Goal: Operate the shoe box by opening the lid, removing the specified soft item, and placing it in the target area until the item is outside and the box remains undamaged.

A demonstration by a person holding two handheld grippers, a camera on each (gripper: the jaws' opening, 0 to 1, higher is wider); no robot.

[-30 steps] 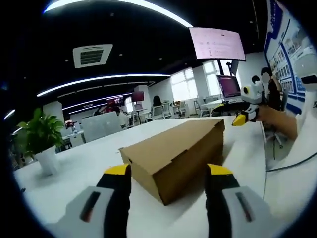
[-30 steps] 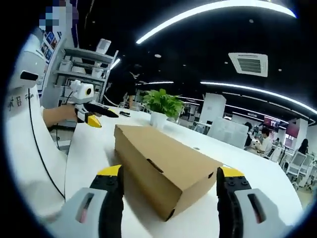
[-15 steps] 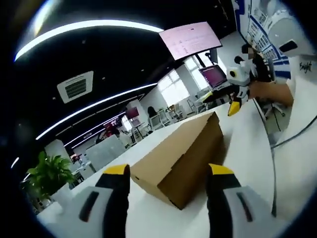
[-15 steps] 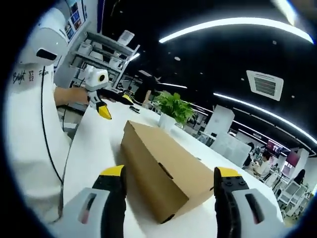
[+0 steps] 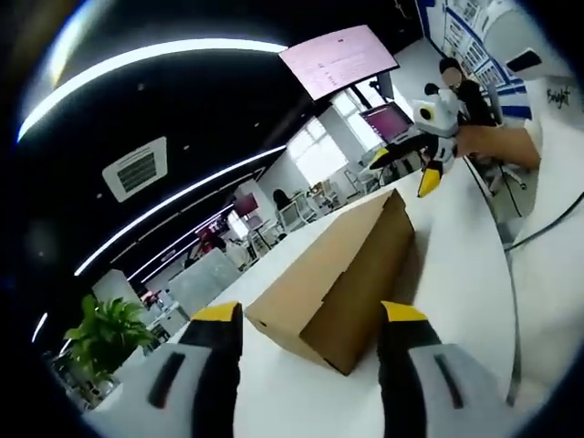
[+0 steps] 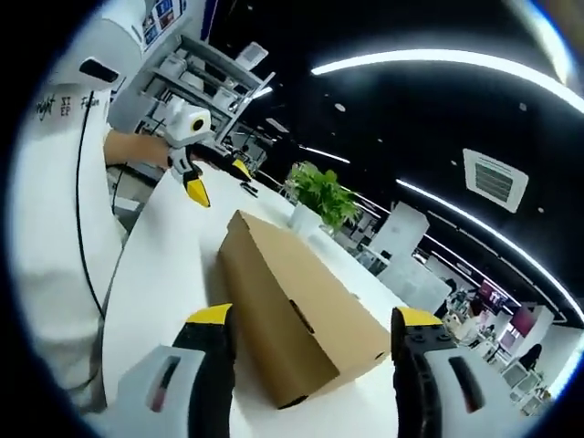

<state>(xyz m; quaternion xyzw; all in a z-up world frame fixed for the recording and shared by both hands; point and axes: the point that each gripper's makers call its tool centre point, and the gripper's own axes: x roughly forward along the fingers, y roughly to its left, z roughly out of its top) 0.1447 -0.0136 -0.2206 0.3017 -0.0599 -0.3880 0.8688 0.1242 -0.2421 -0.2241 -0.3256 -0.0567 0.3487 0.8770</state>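
Observation:
A brown cardboard shoe box lies on the white table with its lid down. In the left gripper view my left gripper is open, its yellow-tipped jaws standing either side of the box's near end without touching it. From the other side, the same shoe box lies between the jaws of my open right gripper. The right gripper shows past the box's far end in the left gripper view, and the left gripper shows likewise in the right gripper view. Nothing is held.
A potted plant stands on the table beyond the box, and the plant appears at lower left in the left gripper view. The person's white shirt borders the table edge. Desks, chairs, monitors and shelves fill the office behind.
Both views have tilted further, so the box looks more slanted and slightly nearer. The box itself has not moved and both grippers stay open.

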